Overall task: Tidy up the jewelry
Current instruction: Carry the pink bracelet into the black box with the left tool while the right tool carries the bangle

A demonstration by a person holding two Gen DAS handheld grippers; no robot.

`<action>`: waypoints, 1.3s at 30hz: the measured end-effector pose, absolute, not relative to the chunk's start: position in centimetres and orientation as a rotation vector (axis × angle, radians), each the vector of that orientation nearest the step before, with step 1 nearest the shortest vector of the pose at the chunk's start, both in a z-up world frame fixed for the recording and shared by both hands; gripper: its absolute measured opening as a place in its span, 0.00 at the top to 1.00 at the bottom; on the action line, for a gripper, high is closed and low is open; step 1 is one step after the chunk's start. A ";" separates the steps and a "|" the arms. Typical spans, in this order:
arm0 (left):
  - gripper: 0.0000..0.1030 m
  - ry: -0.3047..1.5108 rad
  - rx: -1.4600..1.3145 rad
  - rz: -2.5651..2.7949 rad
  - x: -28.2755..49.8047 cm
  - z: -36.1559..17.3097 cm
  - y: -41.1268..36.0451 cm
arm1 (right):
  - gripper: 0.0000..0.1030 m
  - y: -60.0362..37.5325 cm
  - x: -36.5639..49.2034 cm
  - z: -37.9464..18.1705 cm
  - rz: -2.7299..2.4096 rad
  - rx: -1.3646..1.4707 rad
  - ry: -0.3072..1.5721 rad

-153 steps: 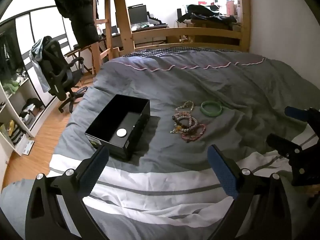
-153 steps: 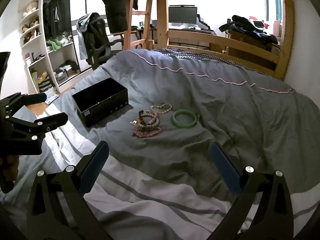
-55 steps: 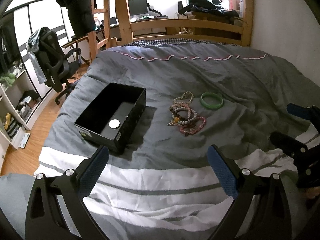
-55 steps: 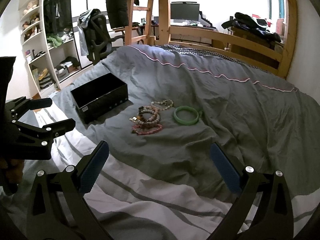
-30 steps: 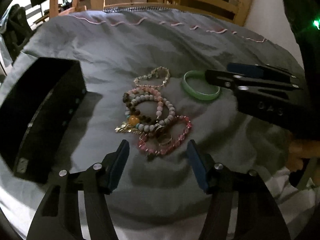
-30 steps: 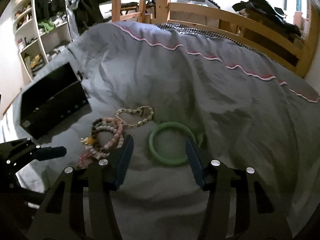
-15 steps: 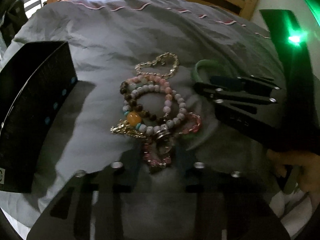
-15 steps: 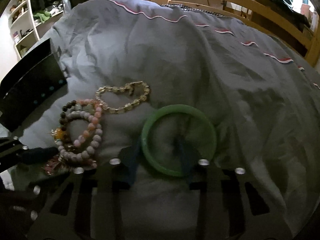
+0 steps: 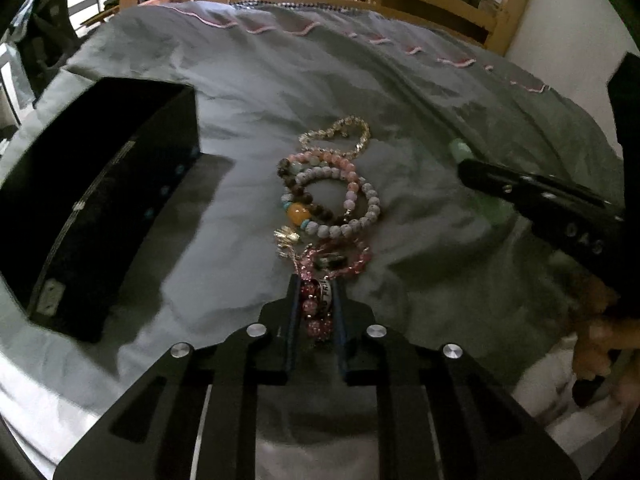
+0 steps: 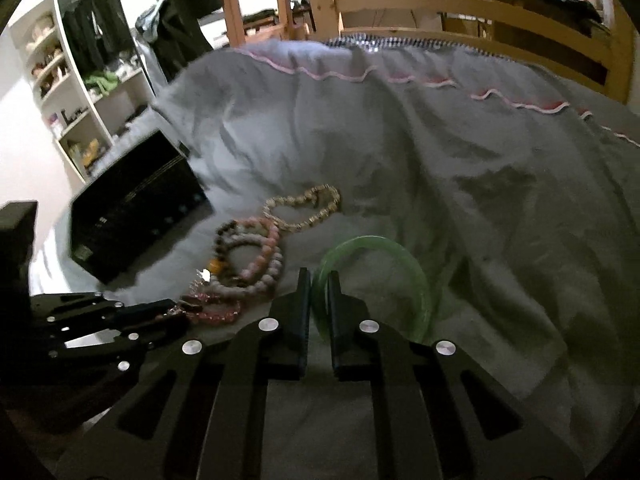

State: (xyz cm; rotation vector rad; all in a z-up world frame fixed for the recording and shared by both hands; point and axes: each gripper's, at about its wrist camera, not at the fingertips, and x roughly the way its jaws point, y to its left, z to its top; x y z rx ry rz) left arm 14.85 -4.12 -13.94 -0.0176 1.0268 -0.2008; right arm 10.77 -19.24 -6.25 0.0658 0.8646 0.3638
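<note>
Pinching: left gripper [image 9: 317,289] jaws just closed on pink bracelet [image 9: 320,308]; right gripper [image 10: 319,280] just closed on green bangle [image 10: 404,256] rim.

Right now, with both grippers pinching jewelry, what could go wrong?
The left gripper pinches the pink bead bracelet, which lies against the piled bead bracelets; lifting might drag them along. The right gripper pinches only the green bangle's thin rim, so it could slip or swing.
</note>
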 end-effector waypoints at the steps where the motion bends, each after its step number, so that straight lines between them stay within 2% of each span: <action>1: 0.86 1.018 -0.018 -0.197 14.7 -13.6 -4.2 | 0.91 -19.4 10.2 -5.6 0.368 0.074 0.851; 21: 0.86 0.850 -0.068 -0.225 7.7 -3.4 -0.7 | 0.91 -21.2 5.6 2.1 0.444 0.174 0.700; 29: 0.86 0.684 0.042 -0.176 5.6 0.5 -1.9 | 0.91 -21.3 4.9 3.2 0.462 0.188 0.672; 39: 0.86 0.633 0.000 -0.074 6.6 1.9 1.0 | 0.91 -20.8 5.0 2.9 0.470 0.186 0.679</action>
